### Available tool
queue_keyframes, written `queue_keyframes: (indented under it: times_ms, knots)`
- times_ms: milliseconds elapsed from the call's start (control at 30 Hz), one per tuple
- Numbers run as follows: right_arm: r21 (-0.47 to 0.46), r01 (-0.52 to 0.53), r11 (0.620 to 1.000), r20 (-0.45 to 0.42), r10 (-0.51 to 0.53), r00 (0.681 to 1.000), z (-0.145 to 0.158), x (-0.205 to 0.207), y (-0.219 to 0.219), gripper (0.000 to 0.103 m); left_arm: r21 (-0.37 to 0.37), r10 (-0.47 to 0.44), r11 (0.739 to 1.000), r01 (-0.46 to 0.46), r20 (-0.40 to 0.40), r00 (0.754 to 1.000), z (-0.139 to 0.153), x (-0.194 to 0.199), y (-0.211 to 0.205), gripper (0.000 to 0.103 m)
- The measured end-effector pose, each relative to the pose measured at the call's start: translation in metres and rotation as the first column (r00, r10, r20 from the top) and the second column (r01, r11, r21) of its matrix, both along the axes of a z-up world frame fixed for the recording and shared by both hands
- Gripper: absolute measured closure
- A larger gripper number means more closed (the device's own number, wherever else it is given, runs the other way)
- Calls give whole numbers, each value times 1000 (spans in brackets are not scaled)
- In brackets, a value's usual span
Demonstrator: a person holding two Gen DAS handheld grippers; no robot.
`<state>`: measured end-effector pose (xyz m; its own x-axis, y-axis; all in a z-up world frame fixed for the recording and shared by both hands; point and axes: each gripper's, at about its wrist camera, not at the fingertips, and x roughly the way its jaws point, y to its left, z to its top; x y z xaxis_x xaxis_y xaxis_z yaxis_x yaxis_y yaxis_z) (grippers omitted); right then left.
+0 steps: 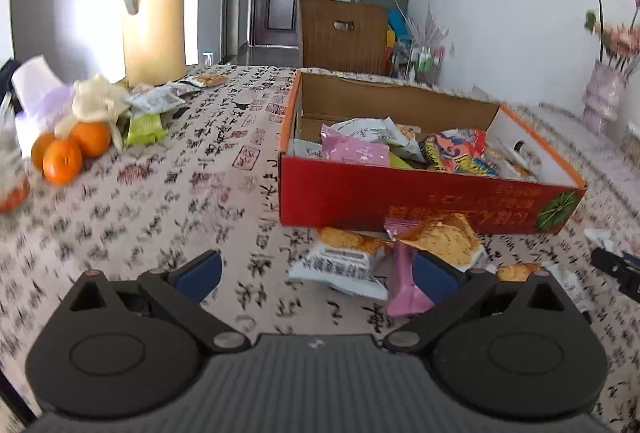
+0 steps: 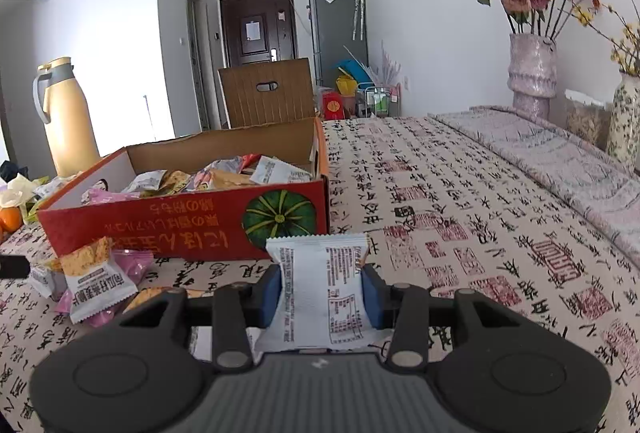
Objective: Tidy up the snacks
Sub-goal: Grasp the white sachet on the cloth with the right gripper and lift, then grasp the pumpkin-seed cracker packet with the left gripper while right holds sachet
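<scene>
Left wrist view. The left gripper [image 1: 316, 273] hangs above the tablecloth [image 1: 160, 193] with its jaws wide apart and nothing between the pads. A loose heap of packets [image 1: 384, 257] lies ahead and to the right of the jaws, just in front of the near wall of the box [image 1: 400, 197]; the right pad overlaps the heap's pink packet [image 1: 404, 293] in the picture, though whether it touches cannot be told. The box stands open and already holds many snacks [image 1: 400, 149]. More packets [image 1: 160, 101] lie well apart to the left, near the oranges [image 1: 68, 153] and the flask [image 1: 154, 13]. By this reading, the left gripper is the nearer one to the heap.

Right wrist view. The right gripper [image 2: 322, 285] pinches a white packet [image 2: 320, 293] between its blue pads, jaws narrow and closed on it. The packet's long axis runs along the fingers, its top seam pointing ahead toward the box [image 2: 192, 229]. The box lies ahead and to the left of the jaws, its rim higher in the picture than the packet. The heap [image 2: 96, 273] sits left of the gripper against the box wall. The likely next move is to carry the packet forward and leftward over the near wall, which calls for lifting it clear of the rim before release.
</scene>
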<state>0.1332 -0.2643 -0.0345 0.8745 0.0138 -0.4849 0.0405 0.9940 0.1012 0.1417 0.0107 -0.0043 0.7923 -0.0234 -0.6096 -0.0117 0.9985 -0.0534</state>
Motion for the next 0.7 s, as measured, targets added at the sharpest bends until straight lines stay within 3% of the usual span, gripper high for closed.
queue_keyframes:
  times_ms: [433, 533, 600, 700]
  knots:
    - [52, -17, 998, -31, 18, 999, -11, 2, -4, 60, 115, -54, 991, 67, -120, 991, -17, 48, -15, 2]
    - [59, -22, 998, -32, 24, 999, -11, 2, -5, 60, 115, -60, 990, 76, -137, 989, -22, 53, -17, 8]
    - [64, -25, 998, -33, 27, 999, -11, 2, -5, 60, 119, -72, 989, 89, -139, 988, -26, 54, -18, 25]
    - [67, -28, 997, -31, 30, 999, -11, 3, -5, 60, 95, -86, 990, 101, -153, 985, -30, 57, -16, 41]
